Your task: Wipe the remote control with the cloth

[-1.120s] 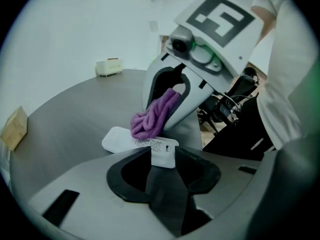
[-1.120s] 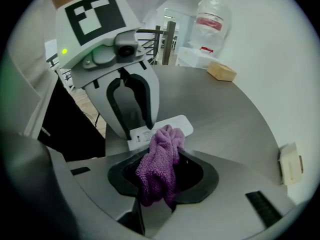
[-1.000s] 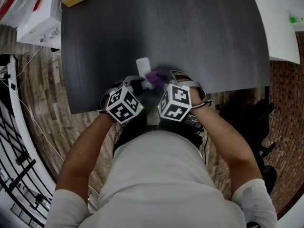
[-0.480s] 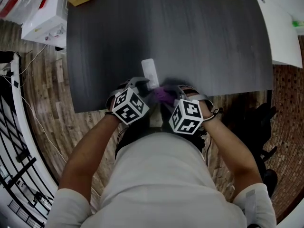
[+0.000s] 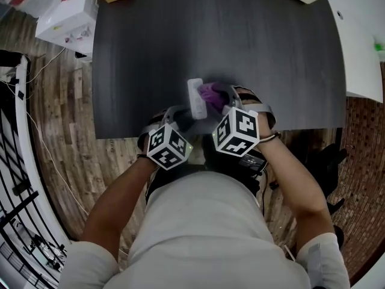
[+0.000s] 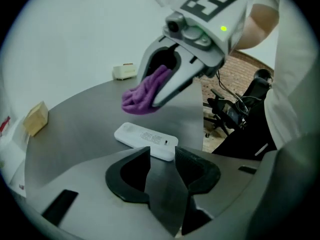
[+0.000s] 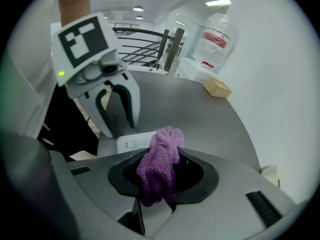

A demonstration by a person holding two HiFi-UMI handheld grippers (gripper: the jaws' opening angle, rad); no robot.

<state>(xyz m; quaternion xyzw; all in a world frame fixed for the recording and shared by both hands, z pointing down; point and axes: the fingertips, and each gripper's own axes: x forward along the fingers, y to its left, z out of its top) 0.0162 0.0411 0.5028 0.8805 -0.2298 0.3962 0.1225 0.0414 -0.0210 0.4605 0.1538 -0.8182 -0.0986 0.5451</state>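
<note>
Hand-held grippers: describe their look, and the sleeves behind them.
Both the left hand-held gripper and right hand-held gripper have pale grey curved fingers, a cube of black-and-white square markers and a small green light. Sleeves are white.

Bottom centre: the right gripper point(image 7: 159, 154) has its jaws pinched on a bunched purple cloth point(image 7: 158, 174), which sticks up between them. Just behind it, a white remote control point(image 7: 131, 142) lies on a dark grey table point(image 7: 210, 119). At upper left, the left gripper point(image 7: 120, 125) stands over the remote's end, fingers apart. A small cardboard box point(image 7: 217, 88) sits at upper right.
</note>
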